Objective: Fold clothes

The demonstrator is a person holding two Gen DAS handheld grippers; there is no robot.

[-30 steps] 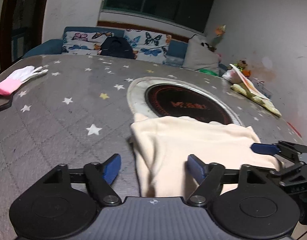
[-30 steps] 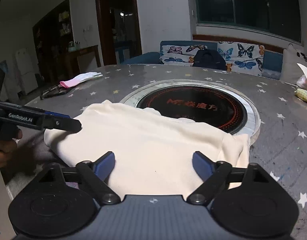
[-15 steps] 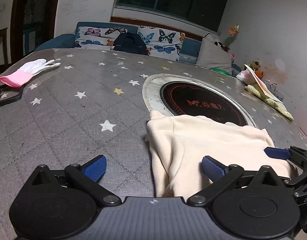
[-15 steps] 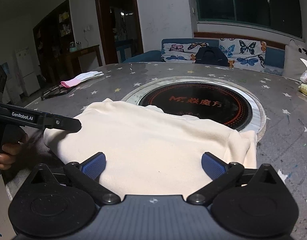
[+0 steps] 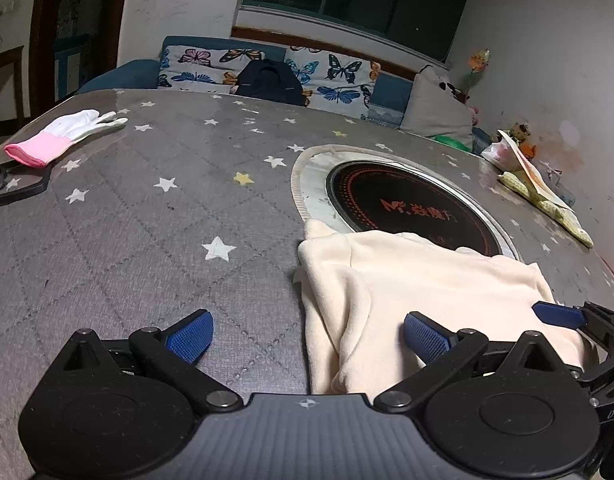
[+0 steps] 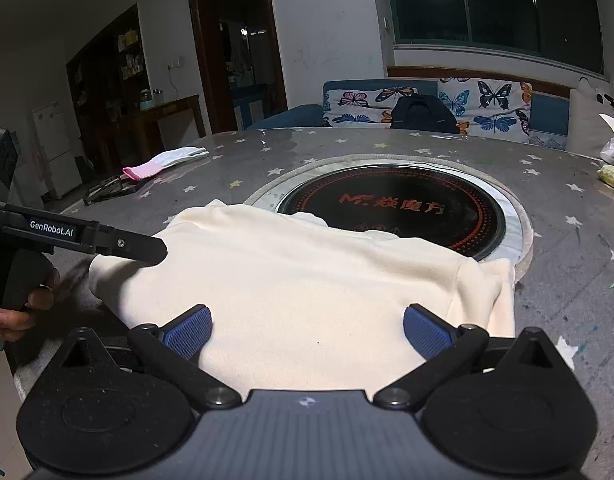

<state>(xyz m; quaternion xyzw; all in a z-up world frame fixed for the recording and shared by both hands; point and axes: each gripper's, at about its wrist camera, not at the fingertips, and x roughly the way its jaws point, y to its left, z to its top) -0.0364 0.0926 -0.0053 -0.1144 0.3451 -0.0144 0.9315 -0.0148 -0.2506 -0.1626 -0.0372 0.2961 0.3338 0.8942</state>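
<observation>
- Change: a second ago the blue pads of both grippers stood closer together; the left gripper [image 5: 309,338] and right gripper [image 6: 307,330] now have their jaws spread fully wide, and nothing is pinched in either.
- Garment: the cream garment [image 6: 307,280] lies folded flat on the star-print table cover [image 5: 147,220], its far edge overlapping the near rim of the round cooktop [image 6: 395,208]. It has kept this place throughout.
- Left gripper: straddles the garment's thick folded edge on the side away from the cooktop; the pads are not pressing the cloth.
- Right gripper: hovers over the garment's near side, pads clear.
- Meaning: judged as a release; the fold appears set.
- Containers: none in view. A pink-cuffed glove [image 5: 63,134] lies well beyond the cooktop's left side.
</observation>
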